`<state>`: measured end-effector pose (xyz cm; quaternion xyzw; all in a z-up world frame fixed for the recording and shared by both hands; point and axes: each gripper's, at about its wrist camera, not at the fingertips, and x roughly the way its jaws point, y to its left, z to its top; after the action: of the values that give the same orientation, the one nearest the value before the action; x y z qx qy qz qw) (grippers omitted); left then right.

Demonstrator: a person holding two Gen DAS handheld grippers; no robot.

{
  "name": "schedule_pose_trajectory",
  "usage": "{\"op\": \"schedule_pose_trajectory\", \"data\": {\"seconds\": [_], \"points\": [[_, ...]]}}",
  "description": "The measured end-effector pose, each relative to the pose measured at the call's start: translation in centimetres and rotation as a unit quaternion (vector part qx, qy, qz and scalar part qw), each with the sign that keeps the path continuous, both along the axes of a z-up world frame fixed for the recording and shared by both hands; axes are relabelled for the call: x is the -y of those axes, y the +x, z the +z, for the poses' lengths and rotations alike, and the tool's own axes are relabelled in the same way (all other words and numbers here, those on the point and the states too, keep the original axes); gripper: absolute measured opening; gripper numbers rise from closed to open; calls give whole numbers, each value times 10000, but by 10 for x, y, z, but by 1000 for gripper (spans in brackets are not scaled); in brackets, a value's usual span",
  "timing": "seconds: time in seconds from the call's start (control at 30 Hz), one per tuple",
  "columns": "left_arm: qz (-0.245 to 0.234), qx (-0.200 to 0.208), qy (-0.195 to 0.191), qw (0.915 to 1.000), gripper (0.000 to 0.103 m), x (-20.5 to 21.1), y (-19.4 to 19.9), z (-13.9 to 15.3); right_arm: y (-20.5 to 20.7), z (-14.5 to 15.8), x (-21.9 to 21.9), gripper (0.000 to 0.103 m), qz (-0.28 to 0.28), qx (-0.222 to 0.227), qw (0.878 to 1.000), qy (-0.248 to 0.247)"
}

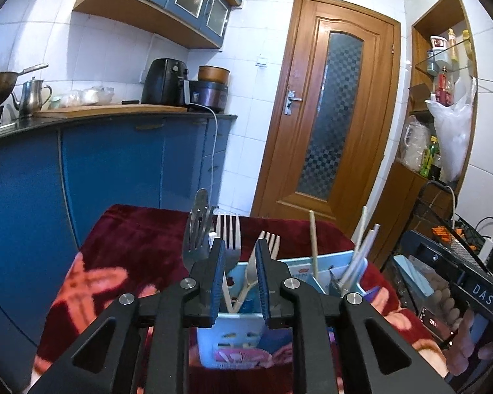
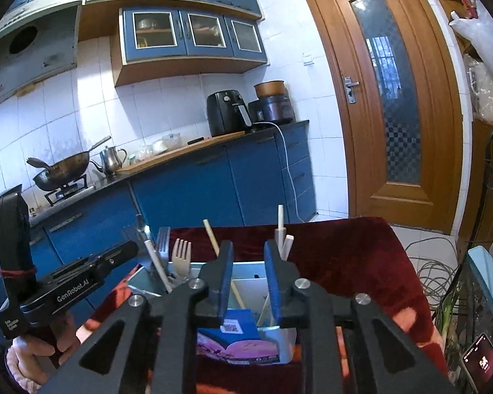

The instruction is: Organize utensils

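A light blue utensil holder [image 1: 233, 335] stands on the dark red cloth. In the left wrist view its left compartment holds metal forks [image 1: 228, 229], a cream plastic fork [image 1: 269, 243] and a metal utensil [image 1: 199, 220]. Its right compartment holds chopsticks [image 1: 314, 243]. My left gripper [image 1: 239, 246] hovers open and empty over the fork compartment. In the right wrist view my right gripper [image 2: 248, 249] is open and empty above the white compartment [image 2: 253, 272] with chopsticks [image 2: 281, 226]. The forks [image 2: 180, 252] stand to its left.
The red cloth [image 2: 345, 252] covers the table. Blue cabinets [image 1: 115, 164], a wok [image 2: 62, 167] and an air fryer [image 2: 225, 113] are behind. A wooden door [image 1: 328, 115] is beyond. A phone [image 2: 483, 361] and wire rack [image 1: 443, 262] sit at the right.
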<state>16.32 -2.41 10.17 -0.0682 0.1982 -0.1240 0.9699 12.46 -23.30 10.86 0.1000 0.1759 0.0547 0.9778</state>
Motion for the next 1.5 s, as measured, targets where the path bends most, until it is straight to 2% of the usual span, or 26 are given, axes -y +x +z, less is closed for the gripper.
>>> {"op": "schedule_pose_trajectory", "data": {"seconds": [0.2, 0.3, 0.5, 0.53, 0.57, 0.6, 0.67, 0.73, 0.8, 0.9, 1.07, 1.3, 1.5], "points": [[16, 116, 181, 9998, 19, 0, -32, 14, -25, 14, -6, 23, 54, 110, 9999, 50], [24, 132, 226, 9997, 19, -2, -53, 22, -41, 23, -13, 26, 115, 175, 9998, 36], [120, 144, 217, 9996, 19, -9, -92, 32, -75, 31, -29, 40, 333, 236, 9992, -37], [146, 142, 199, 9996, 21, -11, -101, 32, -83, 31, -34, 45, 374, 250, 9990, -76], [168, 147, 189, 9996, 30, -13, -107, 32, -88, 30, -36, 50, 380, 271, 9989, -107], [210, 165, 188, 9995, 46, -14, -116, 30, -95, 29, -40, 52, 383, 310, 9987, -159], [292, 207, 244, 9991, 58, -15, -130, 27, -106, 24, -46, 57, 356, 337, 9985, -242], [380, 183, 351, 9985, 59, -17, -143, 23, -114, 18, -49, 60, 367, 315, 9986, -225], [445, 65, 376, 9983, 68, -18, -153, 16, -121, 11, -50, 63, 364, 253, 9989, -154], [503, 35, 405, 9979, 70, -19, -165, 4, -132, -1, -54, 66, 276, 218, 9991, -245], [692, 54, 491, 9964, 70, -16, -177, -20, -144, -21, -56, 84, 73, 264, 9986, -461], [1094, 184, 566, 9922, 70, -17, -171, -56, -146, -65, -49, 89, -184, 260, 9977, -590], [1064, 100, 615, 9924, 70, -13, -167, -81, -144, -88, -41, 89, -482, 206, 9960, -725]]}}
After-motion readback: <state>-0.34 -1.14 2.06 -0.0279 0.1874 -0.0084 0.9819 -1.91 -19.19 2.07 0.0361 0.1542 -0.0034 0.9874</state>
